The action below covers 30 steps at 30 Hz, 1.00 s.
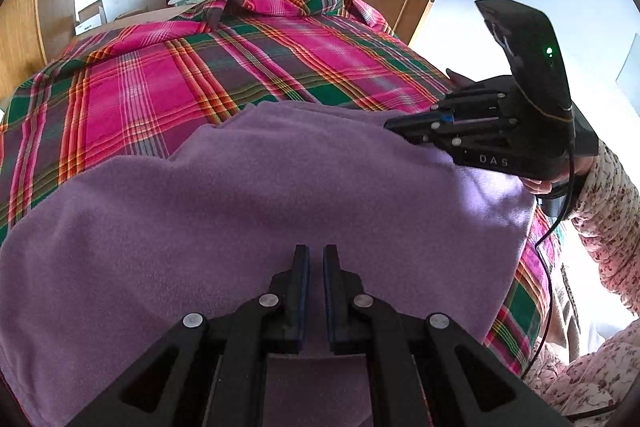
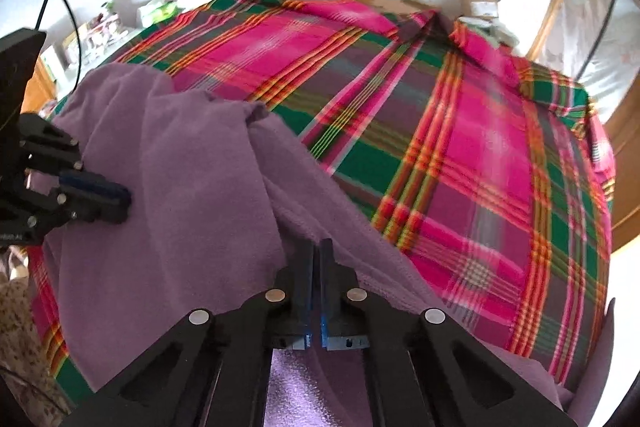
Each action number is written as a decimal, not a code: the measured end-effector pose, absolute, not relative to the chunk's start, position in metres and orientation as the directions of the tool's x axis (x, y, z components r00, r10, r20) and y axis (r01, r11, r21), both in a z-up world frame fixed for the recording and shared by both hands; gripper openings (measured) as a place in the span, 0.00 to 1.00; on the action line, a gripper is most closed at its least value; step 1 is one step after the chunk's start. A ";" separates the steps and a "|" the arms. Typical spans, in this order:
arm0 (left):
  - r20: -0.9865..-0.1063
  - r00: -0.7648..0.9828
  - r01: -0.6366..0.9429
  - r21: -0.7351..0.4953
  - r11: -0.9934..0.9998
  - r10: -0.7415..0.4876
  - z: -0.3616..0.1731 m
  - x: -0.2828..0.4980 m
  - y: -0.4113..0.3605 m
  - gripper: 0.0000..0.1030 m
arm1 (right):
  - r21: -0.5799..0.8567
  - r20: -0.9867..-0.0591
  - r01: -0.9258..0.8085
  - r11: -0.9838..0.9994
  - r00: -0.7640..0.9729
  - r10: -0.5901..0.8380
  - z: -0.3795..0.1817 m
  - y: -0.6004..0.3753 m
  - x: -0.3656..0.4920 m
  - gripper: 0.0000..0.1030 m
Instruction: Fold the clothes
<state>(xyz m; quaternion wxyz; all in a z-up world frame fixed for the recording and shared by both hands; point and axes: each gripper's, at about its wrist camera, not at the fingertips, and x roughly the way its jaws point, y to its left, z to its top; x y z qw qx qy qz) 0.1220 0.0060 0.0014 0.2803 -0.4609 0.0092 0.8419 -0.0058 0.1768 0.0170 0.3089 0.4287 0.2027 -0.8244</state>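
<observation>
Purple garment [image 1: 280,187] lies under both grippers' nearly closed jaws; right gripper [image 1: 404,125] reads "DAS".

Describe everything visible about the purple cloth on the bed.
The purple cloth is a soft, fleecy-looking lilac fabric, plain, without pattern. It lies spread over the near part of the plaid bedsheet, rumpled, with a raised fold running through it in the right wrist view. The right tool is pinched shut on that fold. The left tool rests over the cloth, fingers narrowly apart with purple showing between them; whether it grips fabric is unclear.
</observation>
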 end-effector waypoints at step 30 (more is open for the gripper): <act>-0.773 -0.414 -0.463 -0.276 -0.842 0.481 0.002 0.119 -0.004 0.06 | 0.036 -0.806 0.581 -0.813 -0.465 -0.368 0.019 0.195 -0.030 0.31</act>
